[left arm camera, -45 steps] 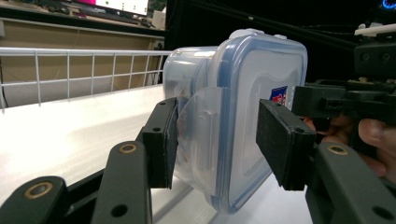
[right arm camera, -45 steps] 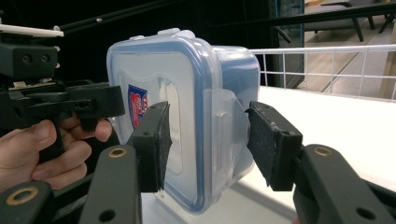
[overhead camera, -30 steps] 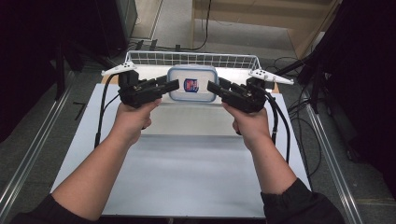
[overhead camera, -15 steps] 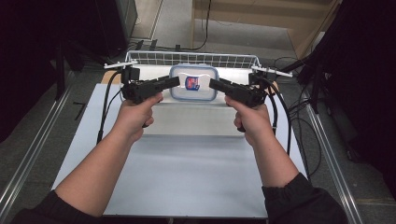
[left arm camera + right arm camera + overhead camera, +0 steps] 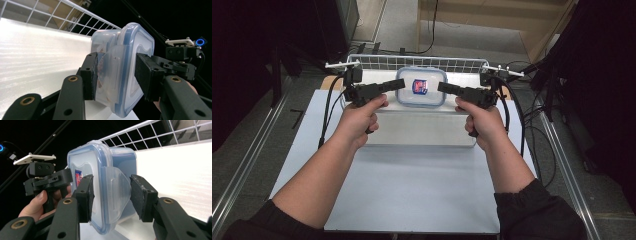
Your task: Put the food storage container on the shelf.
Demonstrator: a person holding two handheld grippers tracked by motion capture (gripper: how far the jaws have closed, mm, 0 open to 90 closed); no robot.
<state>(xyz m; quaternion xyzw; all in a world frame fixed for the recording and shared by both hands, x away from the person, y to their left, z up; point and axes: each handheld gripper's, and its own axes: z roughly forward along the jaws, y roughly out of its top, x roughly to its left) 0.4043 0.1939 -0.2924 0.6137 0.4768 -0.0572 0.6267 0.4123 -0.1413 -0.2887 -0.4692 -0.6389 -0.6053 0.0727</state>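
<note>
A clear plastic food container (image 5: 421, 87) with a blue-rimmed lid and a red and blue label is held between both grippers, above the raised white board (image 5: 422, 131). My left gripper (image 5: 399, 84) is shut on its left side, and the jaws have just tightened. In the left gripper view the pads (image 5: 90, 75) clamp the container (image 5: 125, 57) at its side latch, one on the base and one on the lid. My right gripper (image 5: 443, 87) is shut on the opposite side. In the right gripper view its pads (image 5: 86, 195) pinch the container (image 5: 105, 165) across the flared latch.
A white wire basket (image 5: 417, 62) stands just behind the container at the far edge. The grey table (image 5: 402, 195) stretches toward the person. Cables trail from both grippers, and dark stands and rails flank the table. The other gripper (image 5: 47, 180) shows beyond the container.
Both hands and the container have shifted a little away from the person, toward the wire basket. The grip on both sides has stayed in place.
</note>
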